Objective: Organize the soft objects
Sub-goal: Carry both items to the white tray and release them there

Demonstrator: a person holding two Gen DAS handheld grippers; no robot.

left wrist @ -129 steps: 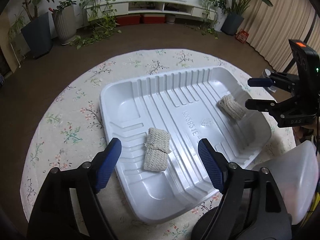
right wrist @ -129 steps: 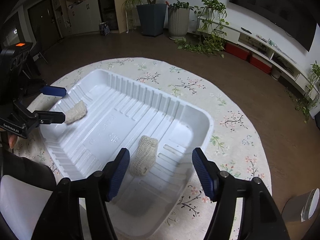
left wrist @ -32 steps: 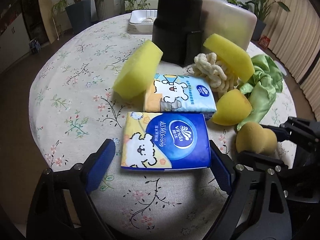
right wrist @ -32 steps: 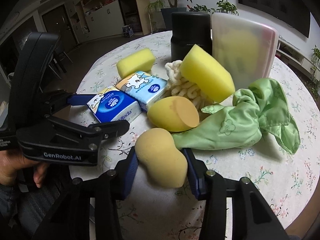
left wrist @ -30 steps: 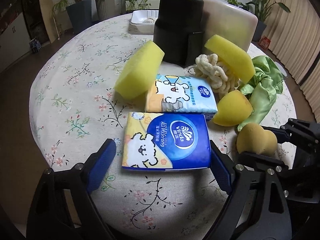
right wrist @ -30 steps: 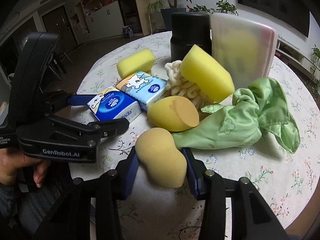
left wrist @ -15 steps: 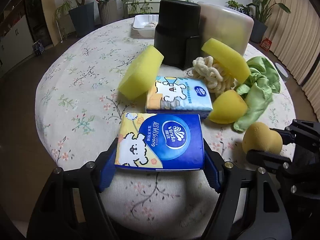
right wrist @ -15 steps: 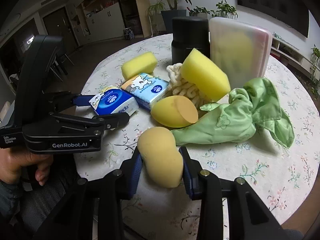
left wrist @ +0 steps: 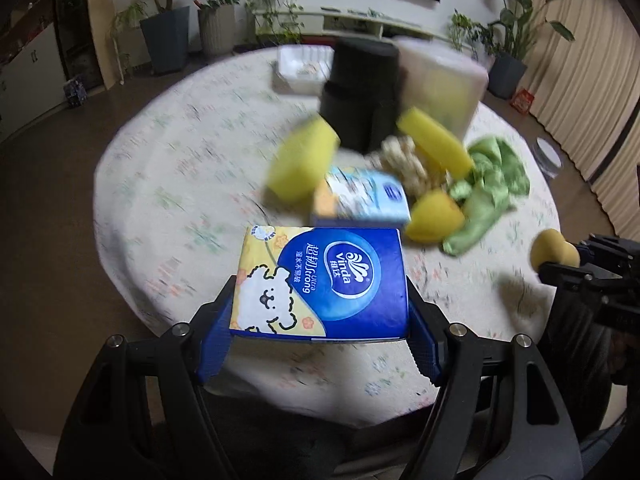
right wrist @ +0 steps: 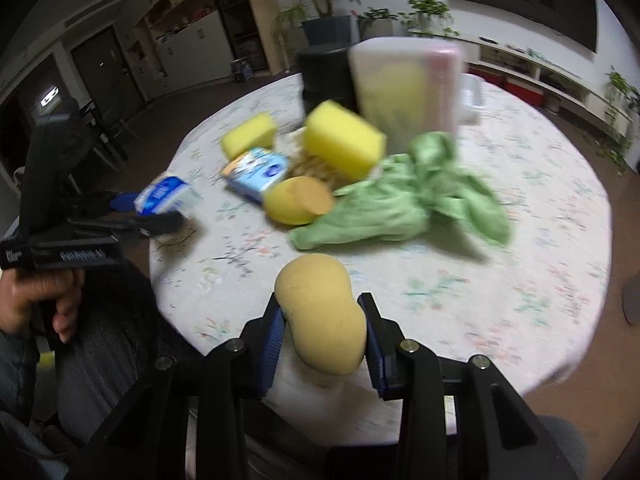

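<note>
Left tongs [left wrist: 320, 320] clamp the tissue pack [left wrist: 320, 284]; right tongs [right wrist: 322, 332] clamp the tan sponge [right wrist: 322, 312]. Both apparently clear of the desk [left wrist: 180, 168]. Soft, squashed loads may slip out.

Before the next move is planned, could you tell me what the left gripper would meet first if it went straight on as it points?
Probably the light-blue tissue pack, beyond the held blue tissue pack; blur leaves depth uncertain.

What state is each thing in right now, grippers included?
Left gripper: shut on blue tissue pack, lifted.
Right gripper: shut on tan sponge, lifted.
Light blue tissue pack: lying on table.
Green cloth: crumpled on table.
</note>
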